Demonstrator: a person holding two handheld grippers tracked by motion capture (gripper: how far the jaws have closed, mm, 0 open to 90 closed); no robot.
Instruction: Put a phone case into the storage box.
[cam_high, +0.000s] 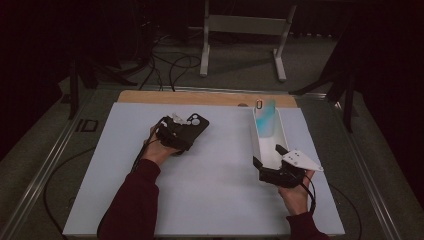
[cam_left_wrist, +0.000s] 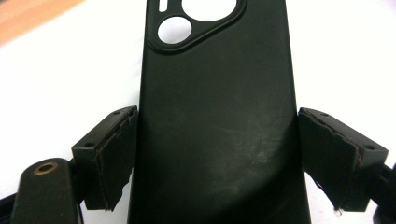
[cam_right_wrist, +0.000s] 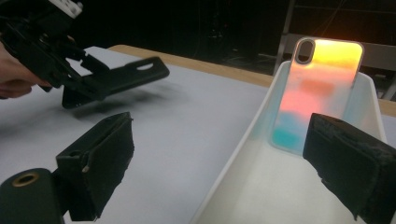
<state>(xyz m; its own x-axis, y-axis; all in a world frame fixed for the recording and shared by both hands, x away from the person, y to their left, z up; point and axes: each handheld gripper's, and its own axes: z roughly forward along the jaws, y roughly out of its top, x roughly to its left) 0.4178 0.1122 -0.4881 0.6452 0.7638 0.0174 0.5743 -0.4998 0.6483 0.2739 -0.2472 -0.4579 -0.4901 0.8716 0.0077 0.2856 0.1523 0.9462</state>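
1. Jaws of the left gripper (cam_left_wrist: 217, 154) clamp a black phone case (cam_left_wrist: 217, 116) by its long edges, held off the desk (cam_high: 210, 175).
2. Jaws of the right gripper (cam_right_wrist: 219, 163) stand apart, straddling the near wall of a white tray (cam_high: 256, 145); an iridescent phone case (cam_right_wrist: 317, 93) leans inside it.

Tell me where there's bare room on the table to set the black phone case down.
The white mat lies bare between the left gripper holding the black phone case and the white tray, and toward the near edge between the forearms. The tray is crowded: the iridescent phone case leans inside, and the right gripper straddles its wall.
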